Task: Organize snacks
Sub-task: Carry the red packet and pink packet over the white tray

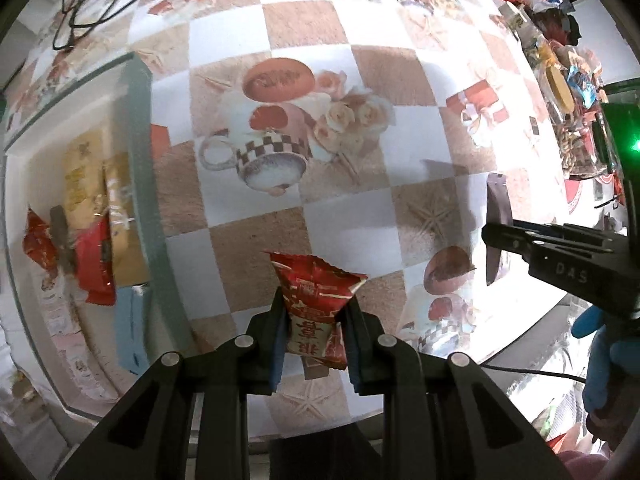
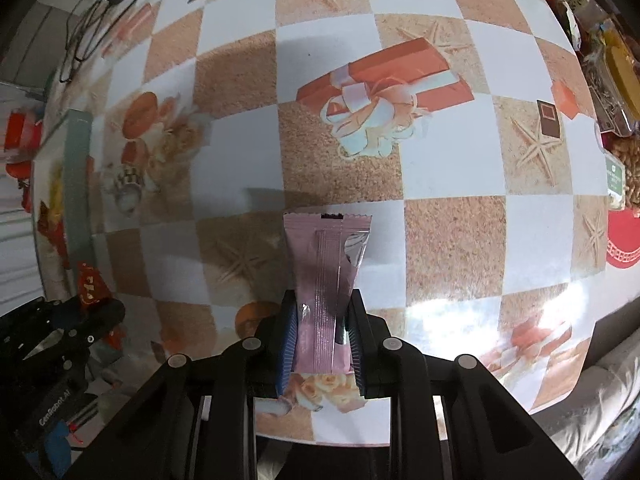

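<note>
Left claw clamped on red snack packet, right claw clamped on pink wrapper, both above checkered tabletop.

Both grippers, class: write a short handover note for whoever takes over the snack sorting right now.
Left gripper: shut on the red snack packet, held above the table.
Right gripper: shut on the pink snack packet, also held above the table.
Green-rimmed tray, on the left: already holds several yellow and red packets.
Unsorted snack pile: along the table's far right edge.
Done: some snacks are in the tray.
Left: probably put both held packets in the tray, then sort the pile.
</note>
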